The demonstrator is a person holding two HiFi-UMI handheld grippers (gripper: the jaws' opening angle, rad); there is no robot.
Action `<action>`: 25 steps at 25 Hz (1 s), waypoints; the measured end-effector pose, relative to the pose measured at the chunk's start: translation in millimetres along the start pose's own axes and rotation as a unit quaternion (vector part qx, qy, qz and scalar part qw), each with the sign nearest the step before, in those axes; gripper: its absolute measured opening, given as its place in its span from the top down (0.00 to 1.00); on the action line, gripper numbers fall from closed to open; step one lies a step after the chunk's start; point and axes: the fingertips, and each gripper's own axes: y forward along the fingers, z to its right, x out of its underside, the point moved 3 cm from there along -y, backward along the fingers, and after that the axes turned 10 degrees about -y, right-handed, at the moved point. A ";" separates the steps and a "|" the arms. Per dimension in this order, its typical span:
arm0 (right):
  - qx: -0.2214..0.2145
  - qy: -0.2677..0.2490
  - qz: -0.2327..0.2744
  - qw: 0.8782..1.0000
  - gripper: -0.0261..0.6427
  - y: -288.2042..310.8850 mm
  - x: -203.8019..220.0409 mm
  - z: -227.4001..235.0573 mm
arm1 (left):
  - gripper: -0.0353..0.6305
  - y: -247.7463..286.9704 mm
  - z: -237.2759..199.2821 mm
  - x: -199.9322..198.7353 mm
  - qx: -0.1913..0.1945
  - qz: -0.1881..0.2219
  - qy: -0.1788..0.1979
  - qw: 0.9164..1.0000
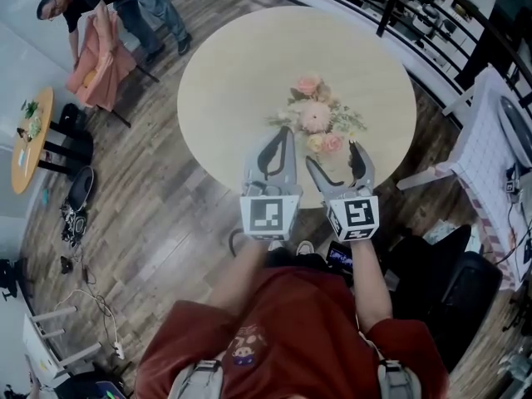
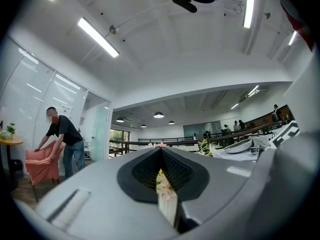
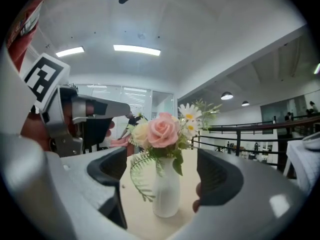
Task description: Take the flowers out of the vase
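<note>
A bunch of pink, cream and white flowers (image 1: 316, 119) stands on the round beige table (image 1: 241, 65); from above the blooms hide the vase. In the right gripper view a pink rose and daisies (image 3: 162, 129) rise from a slim white vase (image 3: 166, 196) straight ahead, upright, just beyond the jaws. My right gripper (image 1: 332, 153) (image 3: 161, 159) is open, its dark pads wide apart and touching nothing. My left gripper (image 1: 288, 131) (image 2: 161, 150) is shut and empty, its tips close to the left side of the bunch. It also shows at the left in the right gripper view as the left gripper (image 3: 75, 119).
A person (image 1: 108, 23) (image 2: 60, 139) bends over a pink chair (image 1: 96, 65) beyond the table's far left. A small wooden side table (image 1: 32, 140) and cables lie on the floor at left. A white cloth-covered table (image 1: 490, 165) and a black railing (image 1: 399, 7) stand at right.
</note>
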 end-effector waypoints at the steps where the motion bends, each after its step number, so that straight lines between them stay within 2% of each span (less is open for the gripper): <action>1: -0.001 0.003 -0.005 1.000 0.32 2.8 3.9 0.8 | 0.94 -0.4 0.5 -0.9 0.000 0.001 -0.001 1.000; 6: -0.015 -0.003 -0.021 1.000 0.31 20.3 13.3 0.3 | 0.94 -0.9 -1.3 -2.8 -0.005 0.007 -0.001 1.000; 17: -0.019 -0.008 -0.037 0.999 0.30 53.9 19.3 4.7 | 0.94 -3.9 -5.6 3.9 -0.015 -0.008 0.004 1.000; 25: -0.012 -0.021 -0.033 0.999 0.31 64.1 14.9 -3.3 | 0.94 -4.7 -12.6 5.0 -0.018 -0.008 0.001 1.000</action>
